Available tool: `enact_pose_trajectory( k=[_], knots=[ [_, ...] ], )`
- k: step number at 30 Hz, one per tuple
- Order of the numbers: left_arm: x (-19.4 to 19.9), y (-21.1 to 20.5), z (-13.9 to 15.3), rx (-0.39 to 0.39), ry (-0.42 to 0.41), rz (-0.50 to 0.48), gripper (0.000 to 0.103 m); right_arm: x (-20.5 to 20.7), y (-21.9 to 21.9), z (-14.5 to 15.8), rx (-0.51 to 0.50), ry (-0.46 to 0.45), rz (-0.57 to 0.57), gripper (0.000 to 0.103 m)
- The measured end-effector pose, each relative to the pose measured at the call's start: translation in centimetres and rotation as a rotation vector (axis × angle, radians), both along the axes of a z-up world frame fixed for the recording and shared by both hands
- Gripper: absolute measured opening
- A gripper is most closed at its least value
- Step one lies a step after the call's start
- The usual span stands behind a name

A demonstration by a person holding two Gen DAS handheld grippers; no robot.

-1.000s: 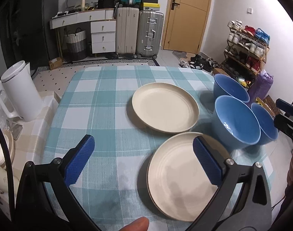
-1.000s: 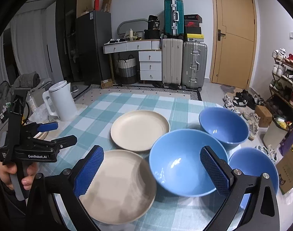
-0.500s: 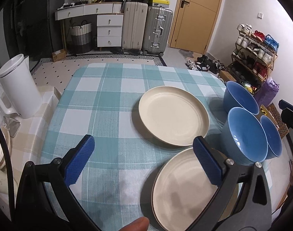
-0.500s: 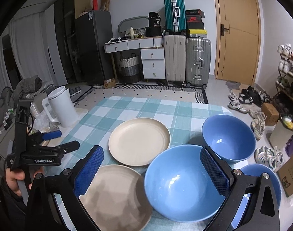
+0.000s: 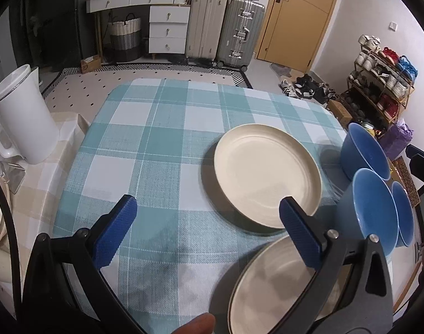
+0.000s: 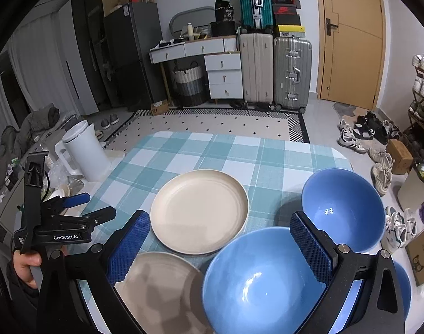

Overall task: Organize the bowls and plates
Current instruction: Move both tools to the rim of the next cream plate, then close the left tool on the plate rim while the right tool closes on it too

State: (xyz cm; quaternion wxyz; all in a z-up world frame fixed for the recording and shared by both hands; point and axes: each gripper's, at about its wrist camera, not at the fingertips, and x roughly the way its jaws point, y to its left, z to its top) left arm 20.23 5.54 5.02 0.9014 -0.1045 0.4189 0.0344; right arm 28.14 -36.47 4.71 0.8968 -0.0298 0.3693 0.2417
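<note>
Left gripper (image 5: pixel 207 232): jaws wide apart, holding nothing. It hangs above the checked tablecloth (image 5: pixel 145 150). Its right finger (image 5: pixel 299 233) overlaps the rim of the near plate (image 5: pixel 267 286) in the left wrist view; contact cannot be confirmed. In the right wrist view this gripper (image 6: pixel 96 207) appears at the left table edge, held in a hand (image 6: pixel 24 264).

Right gripper (image 6: pixel 220 246): jaws wide apart, holding nothing. It hangs over the near bowl (image 6: pixel 256 284), with the right finger (image 6: pixel 310 247) above the bowl's far rim; contact cannot be confirmed.

Plates: two cream plates on the cloth. The far plate (image 6: pixel 199 211) lies flat at mid-table. The near plate lies just in front of it, close to the table's front edge.

Bowls: three blue bowls on the right side of the table. The far bowl (image 6: pixel 344 207) stands upright just beside the far plate. The near bowl sits beside the near plate. The third bowl (image 5: pixel 404 214) is mostly hidden behind the right gripper.

A white kettle (image 5: pixel 22 117) stands off the cloth, at left.
</note>
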Motion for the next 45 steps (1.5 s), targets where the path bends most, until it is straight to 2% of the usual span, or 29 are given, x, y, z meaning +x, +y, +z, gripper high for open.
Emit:
enact_pose_trajectory(
  k=[26,34,37,39,42,45],
  knots=[
    [6.9,0.1,-5.6,-0.026,0.131,0.021,0.102,10.6,2.8,-8.0,-0.135,0.219,0.030,0.101],
    [8.1,0.0,-7.0,-0.044,0.169,0.019,0.102,12.4,3.9,-9.8,-0.161,0.299,0.058,0.092],
    [8.5,-0.4,-7.4,-0.040,0.180,0.007,0.102,13.0,4.2,-10.5,-0.169,0.337,0.070,0.084],
    [8.7,-0.7,-7.7,-0.037,0.187,-0.003,0.099,13.3,4.5,-11.1,-0.180,0.368,0.081,0.075],
    [9.0,-1.1,-8.1,-0.032,0.199,-0.014,0.091,13.5,4.7,-12.1,-0.195,0.398,0.091,0.073],
    [9.2,-1.4,-8.7,-0.048,0.211,-0.030,0.085,13.7,4.8,-12.9,-0.204,0.416,0.086,0.066]
  ],
)
